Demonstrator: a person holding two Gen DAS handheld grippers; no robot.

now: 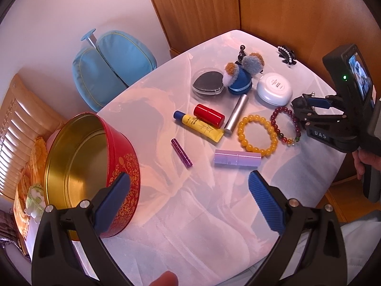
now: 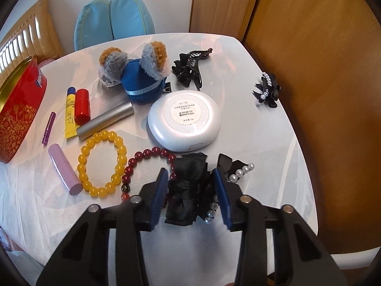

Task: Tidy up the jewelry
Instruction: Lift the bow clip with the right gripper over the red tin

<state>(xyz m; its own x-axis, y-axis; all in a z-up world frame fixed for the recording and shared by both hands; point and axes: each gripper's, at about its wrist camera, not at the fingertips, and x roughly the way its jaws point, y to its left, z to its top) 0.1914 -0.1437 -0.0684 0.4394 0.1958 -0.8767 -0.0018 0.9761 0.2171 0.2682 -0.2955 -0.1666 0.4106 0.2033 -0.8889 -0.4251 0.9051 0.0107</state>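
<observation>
The white table (image 2: pixel 273 143) ends at rounded corners; wooden panels (image 2: pixel 321 71) stand close behind its far and right edges, and a blue chair (image 2: pixel 114 19) sits past the far left edge. Its near half lies bare, broad room in front of the left hand-held gripper (image 1: pixel 189 181), whose jaws stand wide apart with nothing between them. A red tin (image 1: pixel 95 166), gold inside and empty, sits at the left edge, just beside that gripper's left finger.

The right hand-held gripper (image 2: pixel 189 174) points steeply down near the right edge, its blue pads against the two sides of a black bow clip (image 2: pixel 188 186): crumpled black ribbon with a row of white pearls (image 2: pixel 240 172) sticking out past the right pad. The clip lies on the table over one end of a dark red bracelet (image 2: pixel 147 155), which touches a yellow bracelet (image 2: pixel 102 164) on its left. A white compact (image 2: pixel 183 119) sits just behind them. Farther back are a blue plush hat (image 2: pixel 142 81), a black claw clip (image 2: pixel 190 66) and another pearl bow clip (image 2: pixel 268 90) near the right edge. Lipsticks and tubes (image 2: pixel 81 107) crowd the left side.
</observation>
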